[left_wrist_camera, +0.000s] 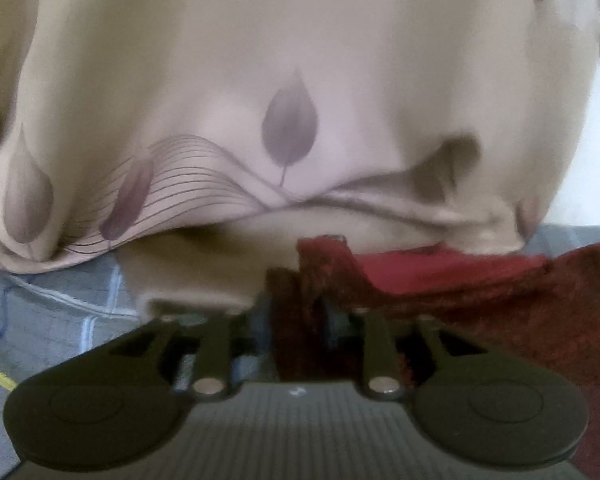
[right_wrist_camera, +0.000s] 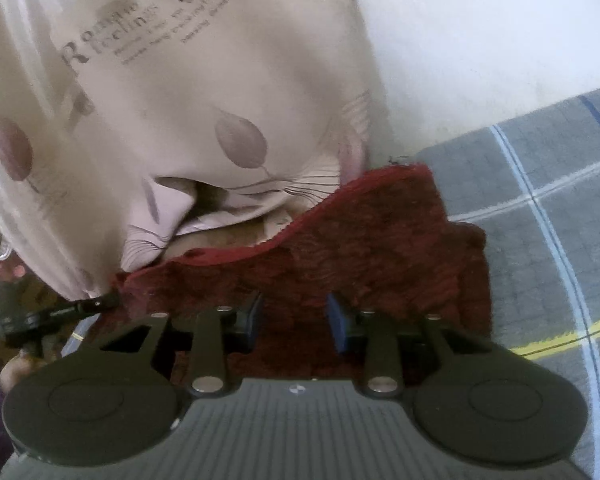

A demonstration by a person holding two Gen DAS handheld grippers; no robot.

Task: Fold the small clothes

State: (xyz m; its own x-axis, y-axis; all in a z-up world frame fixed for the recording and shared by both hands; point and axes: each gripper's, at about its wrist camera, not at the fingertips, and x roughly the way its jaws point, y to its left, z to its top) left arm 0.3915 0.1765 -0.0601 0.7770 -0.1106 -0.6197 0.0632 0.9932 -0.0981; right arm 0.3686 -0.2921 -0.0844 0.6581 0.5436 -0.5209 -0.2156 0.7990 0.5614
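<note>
Materials and finish. Dark red garment (right_wrist_camera: pixel 380 256): thick, rough, nubbly pile cloth with a smoother bound hem, lying between and ahead of the right gripper (right_wrist_camera: pixel 296 318) fingers; a fold of it sits between the left gripper (left_wrist_camera: pixel 300 316) fingers. Beige pillow (left_wrist_camera: pixel 300 80), beyond both tools: smooth, faintly satiny printed cloth with leaf motifs. Grey checked bedsheet (right_wrist_camera: pixel 540 208), beside the tools: matt woven cloth. Gripper bodies: matt black plastic, ribbed at centre, with shiny metal pivot pins; finger pads (right_wrist_camera: pixel 338 322) matt blue.
</note>
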